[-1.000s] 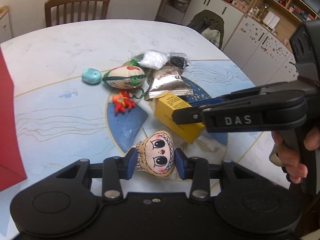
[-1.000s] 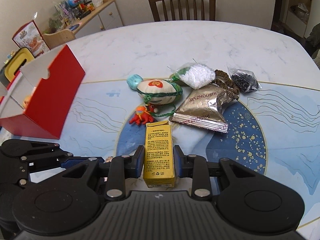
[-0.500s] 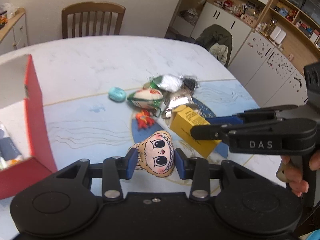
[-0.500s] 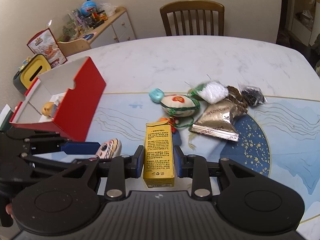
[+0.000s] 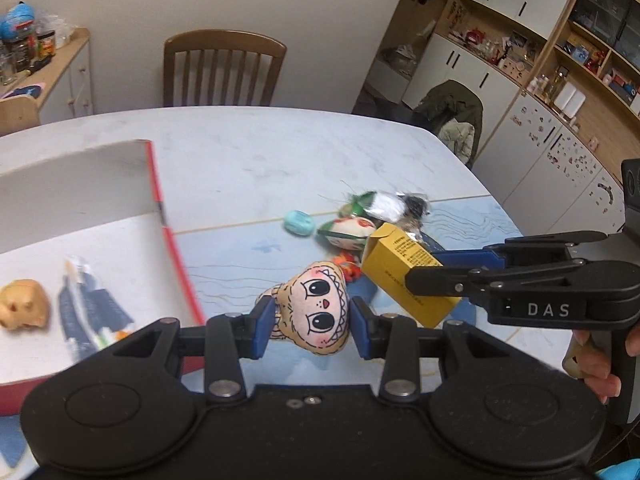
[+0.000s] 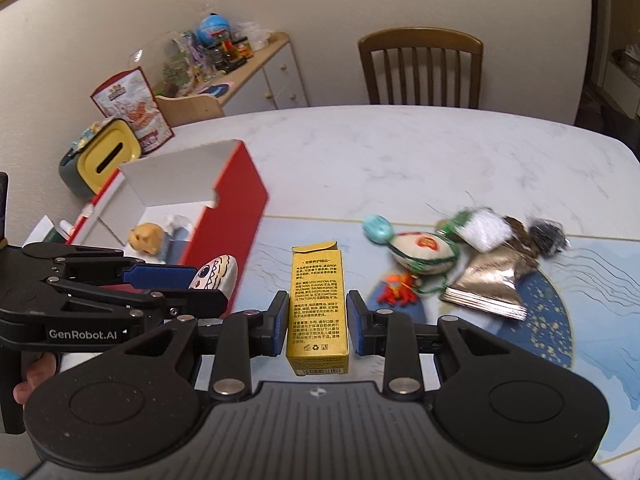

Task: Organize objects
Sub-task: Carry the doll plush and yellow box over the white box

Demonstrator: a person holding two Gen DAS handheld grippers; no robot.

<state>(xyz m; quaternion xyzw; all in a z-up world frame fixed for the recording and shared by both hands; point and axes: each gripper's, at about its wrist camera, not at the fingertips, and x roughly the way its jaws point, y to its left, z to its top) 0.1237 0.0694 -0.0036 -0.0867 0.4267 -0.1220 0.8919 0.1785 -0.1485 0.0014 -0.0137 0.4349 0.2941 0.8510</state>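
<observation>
My left gripper (image 5: 313, 325) is shut on a plush doll head (image 5: 318, 312) with big eyes, held above the table beside the open red box (image 5: 176, 248). The doll head (image 6: 216, 274) also shows in the right wrist view, clamped in the left gripper (image 6: 188, 280). My right gripper (image 6: 318, 318) is shut on an upright yellow carton (image 6: 318, 304), lifted off the table; the same carton (image 5: 404, 272) appears at the right of the left wrist view. Inside the red box (image 6: 236, 216) lie a tan toy (image 6: 146, 236) and a blue-white packet (image 5: 90, 304).
On the table (image 6: 400, 152) remain a teal pebble-like thing (image 6: 378, 228), a white and green pouch (image 6: 424, 254), an orange figure (image 6: 400, 288), a gold foil bag (image 6: 492, 284) and small clear bags (image 6: 486, 230). A wooden chair (image 6: 420, 68) stands behind the table; a sideboard (image 6: 256, 72) at left.
Both grippers have risen off the table and moved left toward the red box, each carrying its object. The box's inside has come into view.
</observation>
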